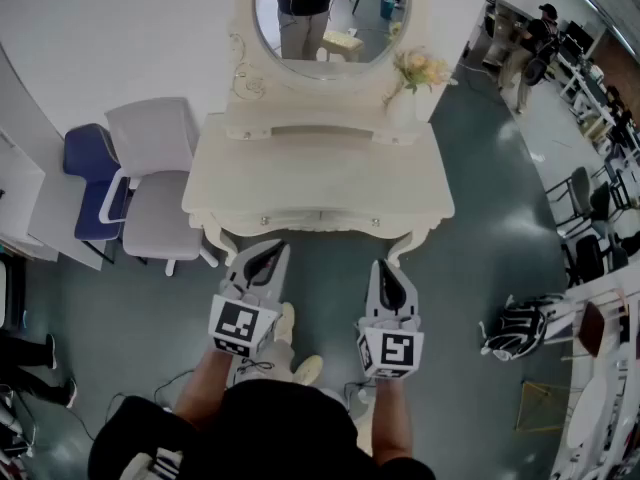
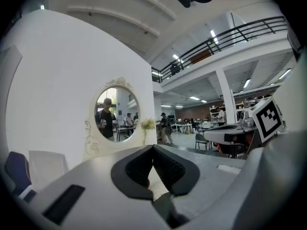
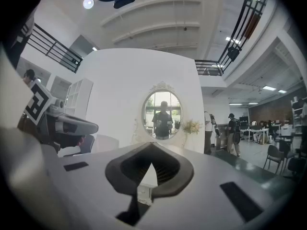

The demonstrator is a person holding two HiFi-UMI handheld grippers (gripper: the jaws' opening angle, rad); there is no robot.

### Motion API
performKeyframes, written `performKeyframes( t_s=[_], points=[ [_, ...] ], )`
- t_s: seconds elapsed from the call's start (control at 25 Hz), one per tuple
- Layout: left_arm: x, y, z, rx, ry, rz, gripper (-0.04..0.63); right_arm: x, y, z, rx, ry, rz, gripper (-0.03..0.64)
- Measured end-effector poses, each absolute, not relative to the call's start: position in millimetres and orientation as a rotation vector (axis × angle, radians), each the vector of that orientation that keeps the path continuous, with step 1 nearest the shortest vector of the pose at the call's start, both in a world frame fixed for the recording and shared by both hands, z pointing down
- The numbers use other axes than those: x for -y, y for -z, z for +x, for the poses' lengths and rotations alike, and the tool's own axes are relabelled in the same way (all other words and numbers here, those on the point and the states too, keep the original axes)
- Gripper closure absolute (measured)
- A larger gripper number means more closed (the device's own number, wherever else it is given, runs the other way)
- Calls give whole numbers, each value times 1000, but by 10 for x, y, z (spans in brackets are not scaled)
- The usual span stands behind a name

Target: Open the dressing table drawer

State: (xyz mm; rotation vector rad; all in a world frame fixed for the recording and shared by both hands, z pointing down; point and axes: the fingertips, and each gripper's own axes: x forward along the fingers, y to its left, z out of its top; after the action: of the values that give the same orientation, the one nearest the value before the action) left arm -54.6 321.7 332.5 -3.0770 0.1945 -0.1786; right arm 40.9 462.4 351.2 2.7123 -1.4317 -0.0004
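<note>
I am holding my left fingers (image 1: 265, 263) and right fingers (image 1: 388, 283) level, both pressed shut and empty, near the closed drawer (image 1: 320, 218) under the counter (image 1: 320, 163) top, probably lining up for its knobs (image 1: 265, 220)

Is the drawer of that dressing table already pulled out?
No, the drawer front lies flush beneath the edge of the tabletop.
</note>
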Motion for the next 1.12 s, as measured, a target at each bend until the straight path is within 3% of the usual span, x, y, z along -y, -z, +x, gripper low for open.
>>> performKeyframes(
  t_s=[0.64, 1.12],
  points=[
    [-2113, -3333, 29, -308, 181, -3088, 594, -3450, -3524, 1052, 1515, -1, 2646, 618],
    [-970, -3234, 29, -491, 182, -3078, 594, -2217, -3405, 1210, 1651, 16, 2561, 618]
  ],
)
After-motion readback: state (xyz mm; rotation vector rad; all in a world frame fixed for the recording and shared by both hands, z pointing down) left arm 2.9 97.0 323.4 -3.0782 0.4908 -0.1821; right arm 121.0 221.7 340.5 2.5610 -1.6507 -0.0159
